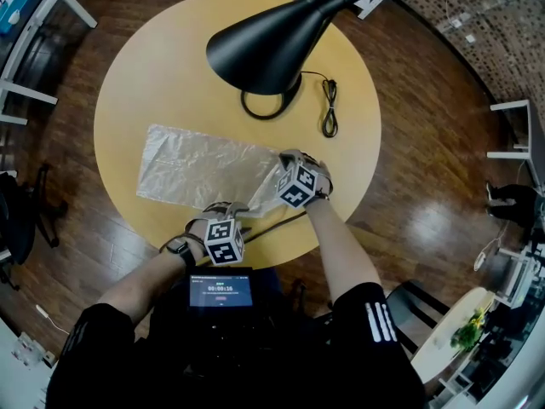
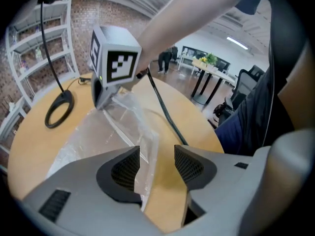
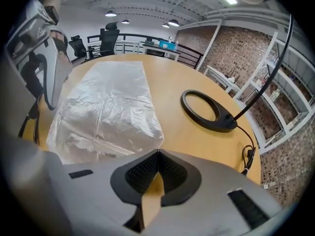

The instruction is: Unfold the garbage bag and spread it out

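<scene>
Just one garbage bag (image 1: 200, 167), one lamp (image 1: 272, 41)

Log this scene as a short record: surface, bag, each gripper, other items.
surface: round yellow wooden table
bag: translucent plastic garbage bag, lying mostly flat on the table, its end by the grippers crumpled and raised
left gripper: jaws apart, the bag's edge in the gap beside one pad, not clamped
right gripper: jaws together, apparently pinching the bag's raised end
other items: black desk lamp with ring-shaped base; coiled black cable on the table beside the base
</scene>
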A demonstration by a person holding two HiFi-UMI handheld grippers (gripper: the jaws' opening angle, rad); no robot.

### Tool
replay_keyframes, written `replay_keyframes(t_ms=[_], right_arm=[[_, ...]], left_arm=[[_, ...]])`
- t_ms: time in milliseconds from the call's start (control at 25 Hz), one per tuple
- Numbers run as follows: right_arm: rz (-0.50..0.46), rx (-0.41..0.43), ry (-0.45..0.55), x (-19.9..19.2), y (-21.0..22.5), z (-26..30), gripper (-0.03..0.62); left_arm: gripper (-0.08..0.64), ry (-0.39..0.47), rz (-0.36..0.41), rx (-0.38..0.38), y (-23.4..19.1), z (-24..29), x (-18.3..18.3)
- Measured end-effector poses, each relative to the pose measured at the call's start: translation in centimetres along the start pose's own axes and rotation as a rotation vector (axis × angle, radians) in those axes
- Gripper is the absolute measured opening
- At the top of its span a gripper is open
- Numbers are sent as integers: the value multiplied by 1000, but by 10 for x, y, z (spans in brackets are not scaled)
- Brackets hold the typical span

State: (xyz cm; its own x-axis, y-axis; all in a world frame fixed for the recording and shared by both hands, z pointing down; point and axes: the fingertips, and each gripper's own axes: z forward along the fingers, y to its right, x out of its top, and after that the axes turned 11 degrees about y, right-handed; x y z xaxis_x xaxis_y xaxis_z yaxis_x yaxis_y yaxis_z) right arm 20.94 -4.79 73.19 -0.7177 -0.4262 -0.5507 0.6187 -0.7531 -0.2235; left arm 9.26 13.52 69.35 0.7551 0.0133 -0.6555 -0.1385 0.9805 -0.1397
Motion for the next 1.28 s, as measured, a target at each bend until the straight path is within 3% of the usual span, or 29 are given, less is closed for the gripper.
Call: replay_keyframes(t_ms=[160, 320, 560, 760, 840, 960, 1160, 1280], right_arm=[[12, 10, 3, -3, -1, -1, 12], [20, 14, -9, -4, -2, -1, 12], [38, 11, -9, -1, 0, -2, 12], [83, 7, 0, -2, 2, 0, 17], [161, 7, 19, -1, 6, -2, 69], [302, -12, 112, 20, 22, -19, 74], [392, -29, 291, 53, 29, -65, 78], [527, -14, 447, 63, 29, -90, 78]], left_arm=[[236, 80, 88, -34, 5, 6, 40], [247, 41, 159, -61, 9, 42, 47], [247, -60, 132, -162, 26, 74, 21], [247, -34, 20, -195, 29, 77, 20], [247, -30, 19, -201, 29, 77, 21], [245, -27, 20, -201, 27, 77, 20], [245, -25, -1, -204, 30, 75, 20], [245, -21, -10, -210, 31, 73, 20]])
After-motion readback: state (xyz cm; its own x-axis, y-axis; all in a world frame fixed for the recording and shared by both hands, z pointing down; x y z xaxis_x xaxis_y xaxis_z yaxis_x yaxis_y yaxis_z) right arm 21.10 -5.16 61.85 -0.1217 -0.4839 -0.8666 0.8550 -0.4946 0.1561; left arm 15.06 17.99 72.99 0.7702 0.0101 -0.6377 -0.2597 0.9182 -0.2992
